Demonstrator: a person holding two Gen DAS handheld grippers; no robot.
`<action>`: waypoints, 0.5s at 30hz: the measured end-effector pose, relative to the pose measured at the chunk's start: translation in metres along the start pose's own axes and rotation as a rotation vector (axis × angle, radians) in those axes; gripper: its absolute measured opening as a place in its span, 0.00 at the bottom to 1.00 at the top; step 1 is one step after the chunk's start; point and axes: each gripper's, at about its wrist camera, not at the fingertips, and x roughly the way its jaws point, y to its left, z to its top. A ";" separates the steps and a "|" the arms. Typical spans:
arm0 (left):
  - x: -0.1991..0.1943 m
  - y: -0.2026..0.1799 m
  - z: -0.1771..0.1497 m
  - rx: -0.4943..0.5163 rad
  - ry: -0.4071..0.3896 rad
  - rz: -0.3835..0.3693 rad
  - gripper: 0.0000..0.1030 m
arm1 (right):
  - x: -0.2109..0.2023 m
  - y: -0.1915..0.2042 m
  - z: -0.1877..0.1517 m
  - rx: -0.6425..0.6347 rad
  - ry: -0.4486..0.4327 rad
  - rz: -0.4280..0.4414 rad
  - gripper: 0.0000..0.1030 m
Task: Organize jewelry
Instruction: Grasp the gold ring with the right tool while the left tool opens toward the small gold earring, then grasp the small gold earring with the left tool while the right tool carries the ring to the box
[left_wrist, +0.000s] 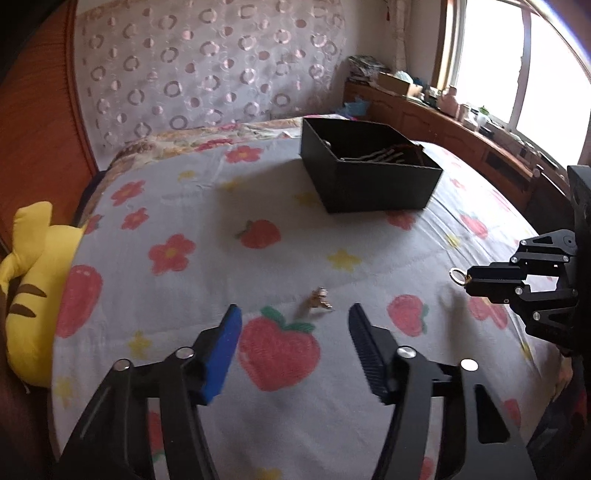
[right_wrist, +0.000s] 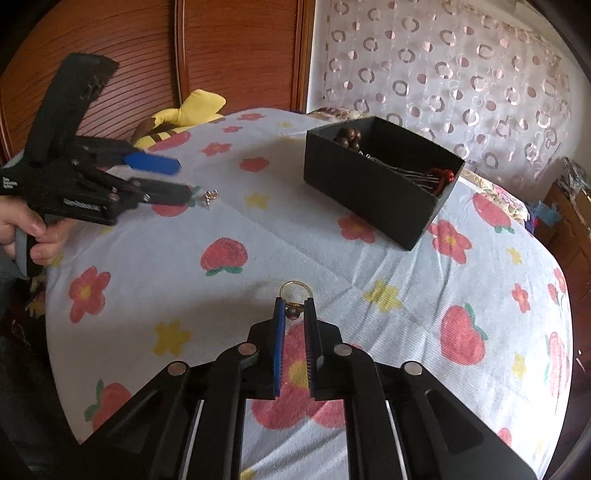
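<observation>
A black open box (left_wrist: 369, 173) stands on the flowered sheet; it also shows in the right wrist view (right_wrist: 380, 181), holding brown beads (right_wrist: 349, 138), hairpins and a red piece. My left gripper (left_wrist: 293, 314) is open, just short of a small gold trinket (left_wrist: 319, 299) that lies on the sheet (right_wrist: 208, 195). My right gripper (right_wrist: 294, 304) is shut on a gold ring (right_wrist: 294, 291) with a dark stone, held above the sheet. The ring and right gripper also show at the right of the left wrist view (left_wrist: 458, 276).
A yellow striped plush toy (left_wrist: 33, 295) lies at the bed's left edge by a wooden wardrobe (right_wrist: 184, 55). A patterned curtain (left_wrist: 207, 66) hangs behind the bed. A cluttered wooden cabinet (left_wrist: 461, 129) runs under the window at the right.
</observation>
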 end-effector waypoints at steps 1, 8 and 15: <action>0.002 -0.002 0.001 0.004 0.002 0.000 0.49 | -0.001 0.000 -0.001 0.000 -0.004 -0.003 0.11; 0.015 -0.017 0.008 0.028 0.024 -0.005 0.45 | -0.007 -0.002 -0.002 0.005 -0.023 -0.002 0.11; 0.023 -0.019 0.011 0.026 0.032 0.017 0.18 | -0.007 0.000 -0.003 0.002 -0.026 0.000 0.11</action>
